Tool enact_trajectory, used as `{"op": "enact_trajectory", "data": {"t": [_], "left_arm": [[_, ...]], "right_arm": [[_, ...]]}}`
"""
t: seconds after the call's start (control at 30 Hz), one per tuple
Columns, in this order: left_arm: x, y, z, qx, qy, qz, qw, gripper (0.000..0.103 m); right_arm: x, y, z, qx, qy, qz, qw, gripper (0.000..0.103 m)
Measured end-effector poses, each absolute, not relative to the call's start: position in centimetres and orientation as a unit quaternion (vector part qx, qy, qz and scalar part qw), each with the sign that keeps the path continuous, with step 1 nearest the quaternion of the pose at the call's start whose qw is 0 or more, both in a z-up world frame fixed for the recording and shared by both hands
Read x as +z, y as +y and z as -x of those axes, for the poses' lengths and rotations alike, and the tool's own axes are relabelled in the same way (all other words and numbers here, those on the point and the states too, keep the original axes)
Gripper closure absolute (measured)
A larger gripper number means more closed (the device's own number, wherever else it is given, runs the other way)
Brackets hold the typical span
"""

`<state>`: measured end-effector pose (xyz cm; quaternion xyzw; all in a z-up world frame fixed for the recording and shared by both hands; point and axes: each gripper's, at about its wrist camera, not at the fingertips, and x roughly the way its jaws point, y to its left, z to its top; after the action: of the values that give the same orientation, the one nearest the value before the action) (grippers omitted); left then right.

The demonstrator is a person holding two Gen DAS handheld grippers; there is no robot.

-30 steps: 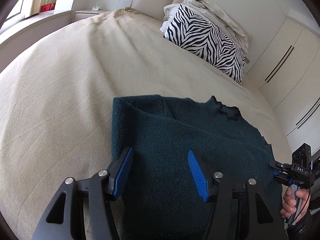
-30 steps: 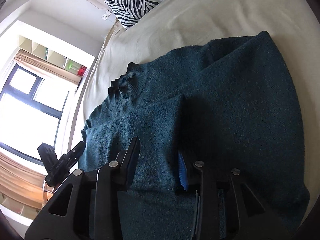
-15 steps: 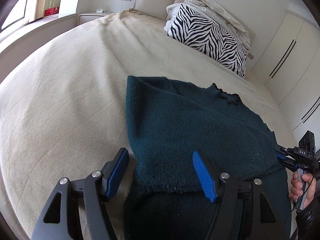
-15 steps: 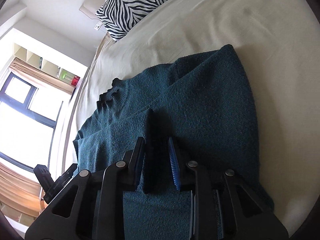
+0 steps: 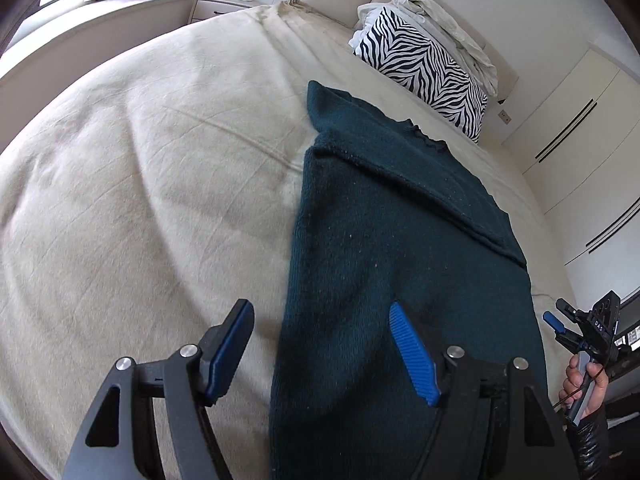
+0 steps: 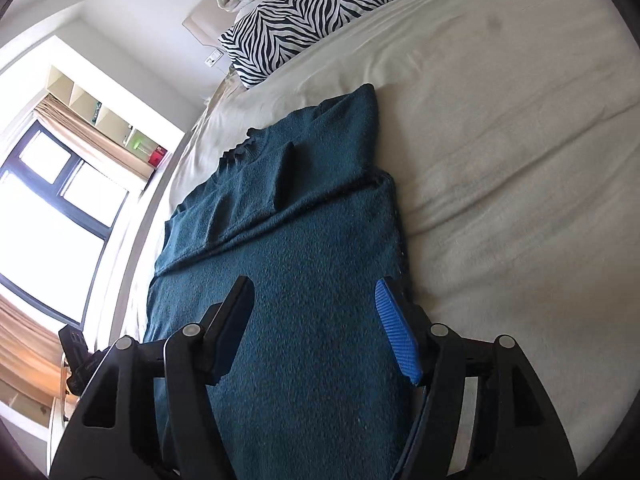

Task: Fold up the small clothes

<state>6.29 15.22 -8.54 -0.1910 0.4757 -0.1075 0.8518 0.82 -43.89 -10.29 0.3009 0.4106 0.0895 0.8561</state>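
Note:
A dark teal knitted sweater (image 5: 400,240) lies flat on the cream bed sheet (image 5: 140,200), both sides folded inward into a long narrow strip, collar toward the pillows. It also shows in the right wrist view (image 6: 312,280). My left gripper (image 5: 324,348) is open and empty above the sweater's near left edge. My right gripper (image 6: 316,328) is open and empty above the sweater's near right part. The right gripper also shows at the far right of the left wrist view (image 5: 560,322).
A zebra-striped pillow (image 5: 424,68) with white bedding on it lies at the headboard. A bedside cabinet (image 5: 220,4) stands at the far left. White wardrobes (image 5: 580,128) line the right wall. A window (image 6: 52,208) and shelves lie beyond the bed.
Both grippers have pulled back toward the sweater's hem. The right gripper, nearly shut on a folded flap half a second ago, has opened and let go. The flaps now lie flat.

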Motion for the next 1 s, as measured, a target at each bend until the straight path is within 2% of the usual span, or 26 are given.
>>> {"op": "enact_trajectory", "data": {"t": [0.2,0.43,0.53,0.6,0.67,0.87,1.0], "left_arm": [[-9.3,14.8,-0.5,-0.114,0.506,0.179,0.836,0.034],[-8.8,14.8,2.6,-0.119,0.539,0.169,0.816,0.034],[-9.2,14.6,3.5,-0.115,0.547,0.165,0.813,0.043],[-9.4,14.5,3.8,-0.109,0.554,0.164,0.809,0.055],[-9.4,14.4,3.7,-0.107,0.56,0.164,0.805,0.061],[-9.6,14.3,4.1,-0.119,0.568,0.164,0.798,0.065],[-10.0,14.2,4.3,-0.119,0.574,0.165,0.793,0.084]], "right_arm": [[-11.6,-44.9,6.0,0.094,0.432,-0.32,0.838,0.04],[-12.8,-45.8,11.8,0.091,0.455,-0.341,0.817,0.04],[-13.3,-46.1,13.6,0.083,0.465,-0.345,0.811,0.04],[-13.5,-46.4,14.6,0.08,0.469,-0.35,0.807,0.04],[-13.5,-46.6,15.5,0.076,0.476,-0.35,0.803,0.04],[-13.8,-46.7,17.5,0.076,0.505,-0.36,0.781,0.04],[-14.3,-46.2,18.3,0.077,0.527,-0.361,0.766,0.042]]}}
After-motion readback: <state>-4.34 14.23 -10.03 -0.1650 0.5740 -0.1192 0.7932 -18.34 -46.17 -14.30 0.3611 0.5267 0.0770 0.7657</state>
